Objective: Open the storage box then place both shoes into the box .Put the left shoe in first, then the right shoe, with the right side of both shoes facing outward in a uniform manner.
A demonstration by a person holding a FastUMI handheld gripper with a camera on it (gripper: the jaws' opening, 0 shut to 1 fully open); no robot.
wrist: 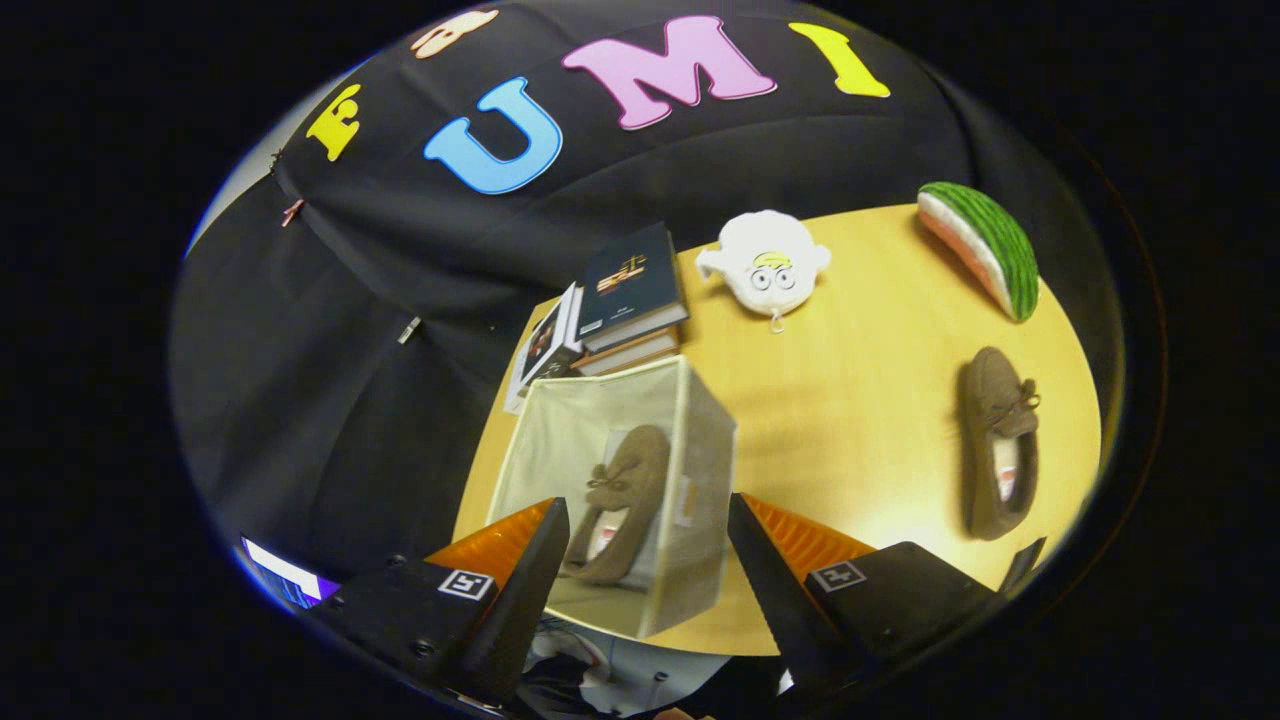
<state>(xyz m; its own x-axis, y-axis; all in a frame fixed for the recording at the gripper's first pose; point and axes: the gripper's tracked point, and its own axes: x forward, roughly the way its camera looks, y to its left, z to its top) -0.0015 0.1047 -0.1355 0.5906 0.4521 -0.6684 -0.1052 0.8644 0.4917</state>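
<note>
Gripper view: my gripper (pixel 648 560) hangs wide, empty, over the storage box (pixel 700 440) holding one shoe (pixel 625 500); the second shoe (pixel 1000 445), near the table's (pixel 850 400) far edge, may go in reversed.

So there's just the one cam, riding on the tongs (pixel 648 560) and looking forward along the two fingers. It sits high over the storage box (pixel 620 490) and tilts steeply down, peering into the box's open top from close up. Beyond the box, the fisheye takes in the wooden surface (pixel 860 400), and past that the booth's black cloth wall (pixel 330 350).
</note>
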